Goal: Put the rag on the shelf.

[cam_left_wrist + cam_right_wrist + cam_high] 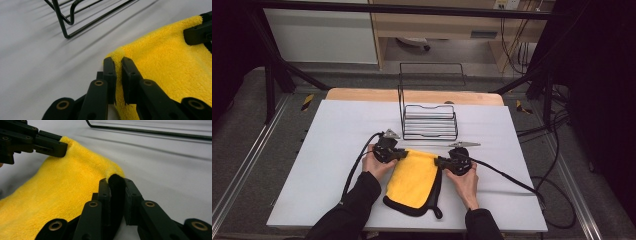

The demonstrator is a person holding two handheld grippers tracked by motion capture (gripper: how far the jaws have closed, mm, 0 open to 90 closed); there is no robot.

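A: Item one, yellow cloth (413, 178), black-edged with a small loop at its near corner. Location?

B: Flat on the white desk (332, 165), toward the near edge, middle of its width, just in front of the wire rack (429, 121).

A: Holders?

B: Left gripper (118, 65) at the cloth's far left corner, jaws nearly together with a yellow fold pinched between them. Right gripper (116, 185) at the far right corner, jaws closed on the black edging.

A: Firmness of the left grip?

B: Likely secure; a thin gap shows between the jaws, so I can't be certain how much fabric is caught.

A: Handling notes?

B: Judged soft, light, plush, limp; it should sag between two held corners and drag on the desk. Corners or the stitched edging are the best places to grip; not fragile.
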